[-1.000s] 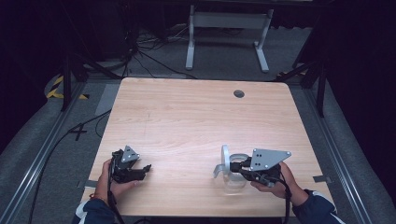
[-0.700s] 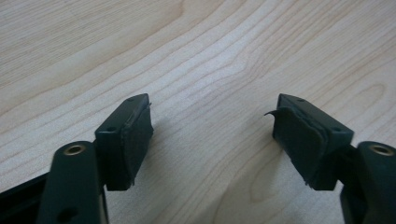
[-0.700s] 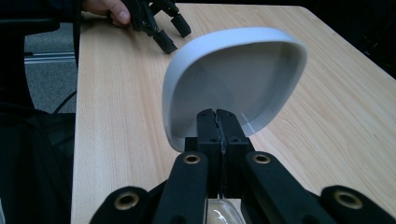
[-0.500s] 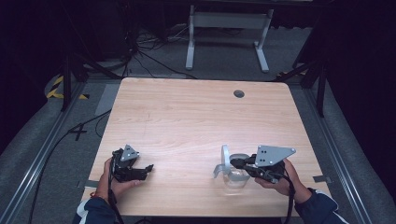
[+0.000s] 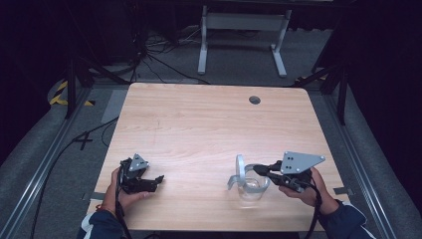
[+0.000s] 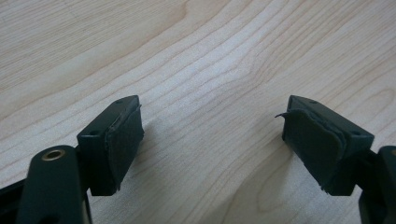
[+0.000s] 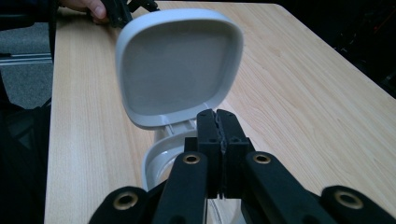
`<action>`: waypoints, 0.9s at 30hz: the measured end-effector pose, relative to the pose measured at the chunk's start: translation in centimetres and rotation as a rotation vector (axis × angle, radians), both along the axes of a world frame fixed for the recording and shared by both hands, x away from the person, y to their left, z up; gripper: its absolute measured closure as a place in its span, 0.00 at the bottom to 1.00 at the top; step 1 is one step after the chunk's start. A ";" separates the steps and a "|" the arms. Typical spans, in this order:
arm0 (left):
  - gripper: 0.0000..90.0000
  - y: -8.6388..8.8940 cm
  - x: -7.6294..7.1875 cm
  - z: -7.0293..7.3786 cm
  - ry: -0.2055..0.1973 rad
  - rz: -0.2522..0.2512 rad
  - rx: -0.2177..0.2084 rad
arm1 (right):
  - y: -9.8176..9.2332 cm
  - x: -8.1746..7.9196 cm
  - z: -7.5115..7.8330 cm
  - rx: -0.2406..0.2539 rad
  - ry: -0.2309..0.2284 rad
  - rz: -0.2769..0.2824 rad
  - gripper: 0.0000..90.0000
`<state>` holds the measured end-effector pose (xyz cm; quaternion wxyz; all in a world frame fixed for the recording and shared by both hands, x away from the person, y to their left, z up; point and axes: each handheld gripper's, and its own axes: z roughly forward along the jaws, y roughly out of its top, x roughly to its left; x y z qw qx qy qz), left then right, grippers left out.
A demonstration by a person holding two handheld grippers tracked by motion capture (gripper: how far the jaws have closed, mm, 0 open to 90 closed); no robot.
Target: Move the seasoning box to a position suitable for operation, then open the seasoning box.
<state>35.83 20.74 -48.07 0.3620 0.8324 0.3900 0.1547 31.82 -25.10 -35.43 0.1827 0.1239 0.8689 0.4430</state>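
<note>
From the high view, the clear container sits near the table's front edge on the person's right, its grey-white lid flipped up on edge. The right gripper reaches in level from the right, tips at the rim, so it is much the nearer; the left gripper lies well apart on the other side, pointing toward the container.

Left gripper view: its jaws have just been opening and stand wide apart over bare wood, nothing between them.

Right gripper view: the right gripper has its jaws pressed together at the lid's lower edge, over the container's rim; whether they pinch a tab there I cannot tell. The lid stands straight ahead, hollow side facing the camera.
</note>
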 end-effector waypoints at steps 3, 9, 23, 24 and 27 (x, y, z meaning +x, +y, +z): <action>0.23 0.0 0.0 0.0 0.001 -0.001 0.001 | -0.9 0.2 0.3 0.008 -0.004 -0.024 0.99; 0.23 0.1 0.0 0.0 -0.015 -0.006 0.007 | -1.5 0.4 0.5 0.019 0.002 -0.033 0.99; 0.23 0.0 0.1 0.0 -0.017 -0.015 0.010 | -4.1 1.0 0.5 -0.019 -0.028 -0.141 0.95; 0.23 0.0 0.1 0.0 -0.016 -0.014 0.009 | -4.4 1.0 0.4 -0.023 -0.023 -0.151 0.95; 0.23 0.0 0.0 0.0 -0.014 -0.012 0.011 | -4.9 1.1 0.1 -0.020 -0.010 -0.160 0.94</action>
